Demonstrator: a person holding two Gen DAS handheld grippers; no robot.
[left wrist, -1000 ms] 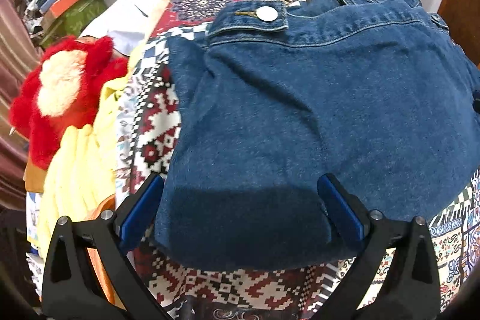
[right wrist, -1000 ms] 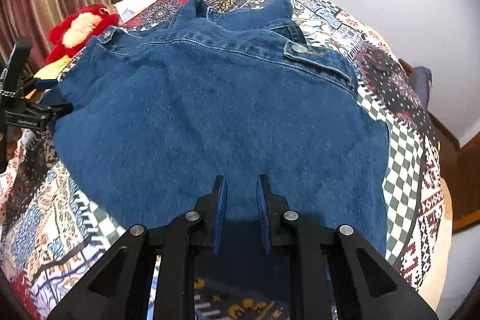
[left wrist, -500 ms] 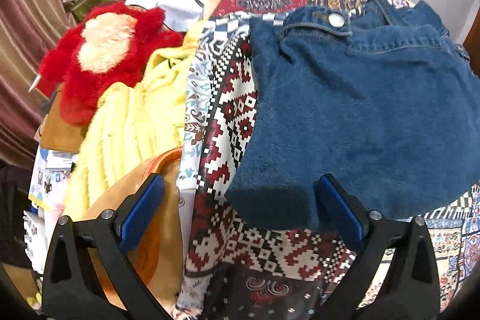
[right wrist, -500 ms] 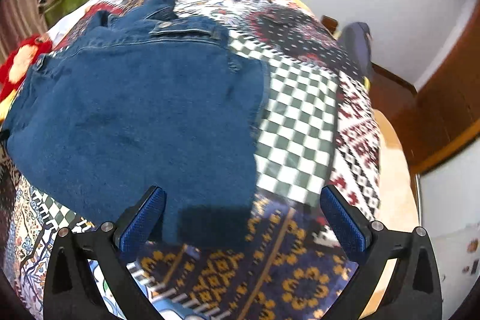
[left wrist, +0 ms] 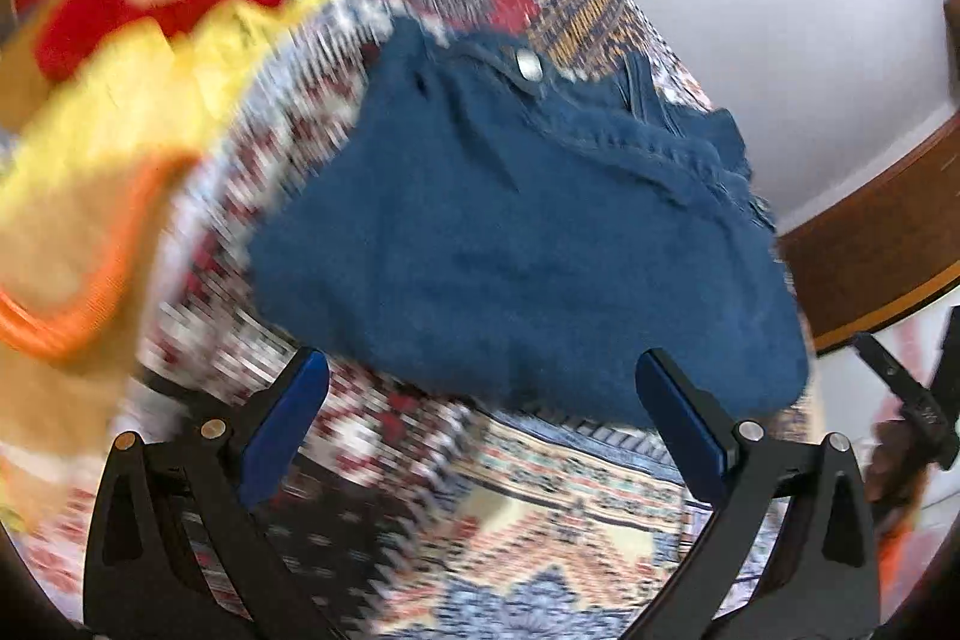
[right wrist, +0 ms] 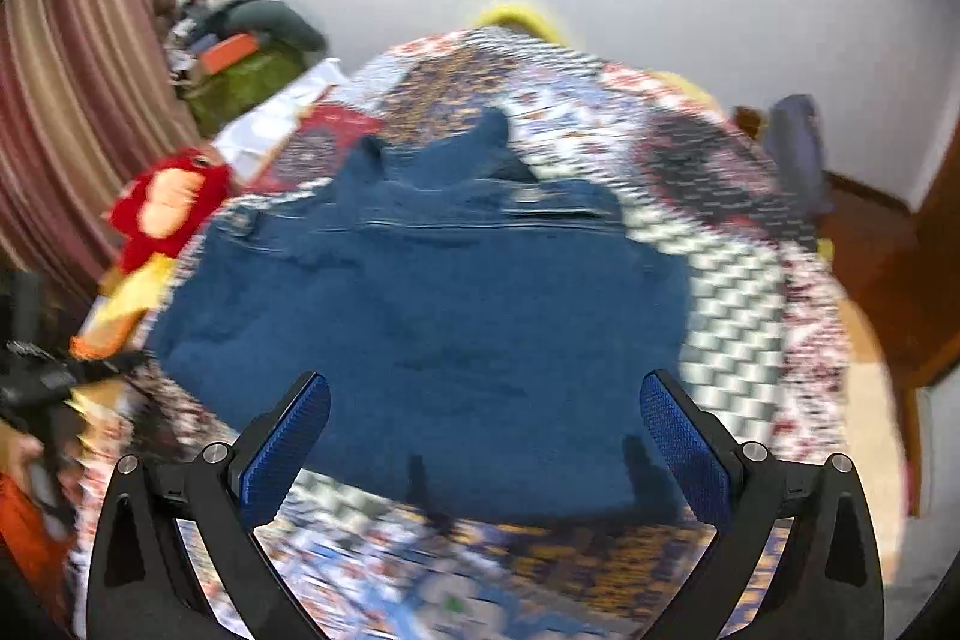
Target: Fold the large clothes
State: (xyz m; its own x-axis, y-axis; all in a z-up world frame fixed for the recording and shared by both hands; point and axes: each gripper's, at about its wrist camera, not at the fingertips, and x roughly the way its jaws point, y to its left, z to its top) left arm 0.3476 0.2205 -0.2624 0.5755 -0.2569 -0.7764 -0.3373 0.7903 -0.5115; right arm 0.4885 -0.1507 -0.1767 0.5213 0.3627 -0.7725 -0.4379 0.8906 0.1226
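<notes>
Denim jacket [right wrist: 432,316] lies folded flat on the patterned bedspread [right wrist: 744,280], prob parked there as a finished fold. Left gripper [left wrist: 480,436] and right gripper [right wrist: 486,442] both wide open w/ nothing between; frames blurry tho.
</notes>
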